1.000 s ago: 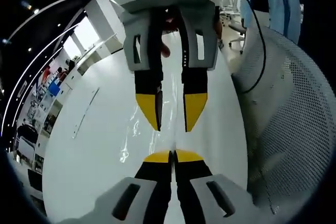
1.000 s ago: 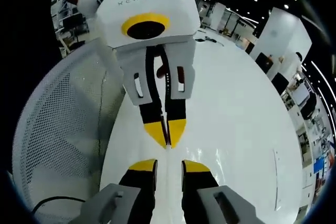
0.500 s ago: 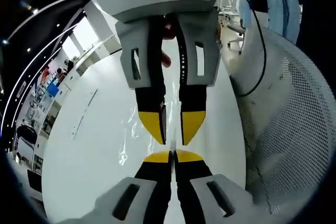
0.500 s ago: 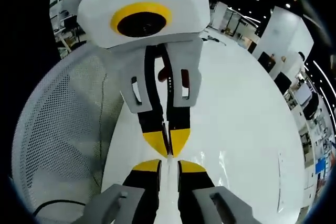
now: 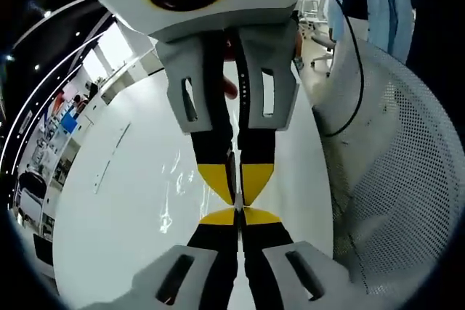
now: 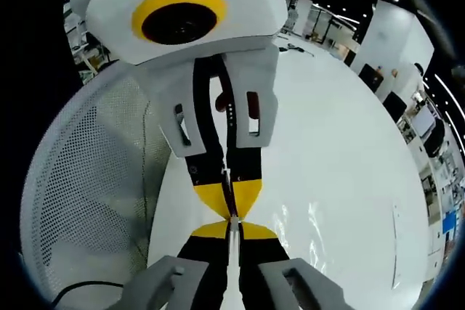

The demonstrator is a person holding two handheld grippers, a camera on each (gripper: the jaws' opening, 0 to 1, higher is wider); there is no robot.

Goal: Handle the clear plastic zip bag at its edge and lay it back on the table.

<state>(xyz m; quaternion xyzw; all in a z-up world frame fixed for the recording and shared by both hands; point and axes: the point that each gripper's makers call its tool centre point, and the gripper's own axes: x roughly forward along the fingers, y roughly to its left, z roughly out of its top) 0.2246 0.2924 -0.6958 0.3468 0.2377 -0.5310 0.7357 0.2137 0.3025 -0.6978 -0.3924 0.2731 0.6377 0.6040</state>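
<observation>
Now both claws, left (image 5: 237, 215) and right (image 6: 233, 229), pinch zip bag (image 5: 174, 194) edge tip-to-tip.

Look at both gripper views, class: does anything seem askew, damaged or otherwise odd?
Nothing is spilled or damaged. One oddity: the left gripper and right gripper meet tip to tip, both shut on the same edge of the clear zip bag, which lies wrinkled above the white table.

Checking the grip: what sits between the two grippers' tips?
Only the bag's edge. In the right gripper view, the right gripper and left gripper meet tip to tip, both pinching that thin clear edge above the table.
</observation>
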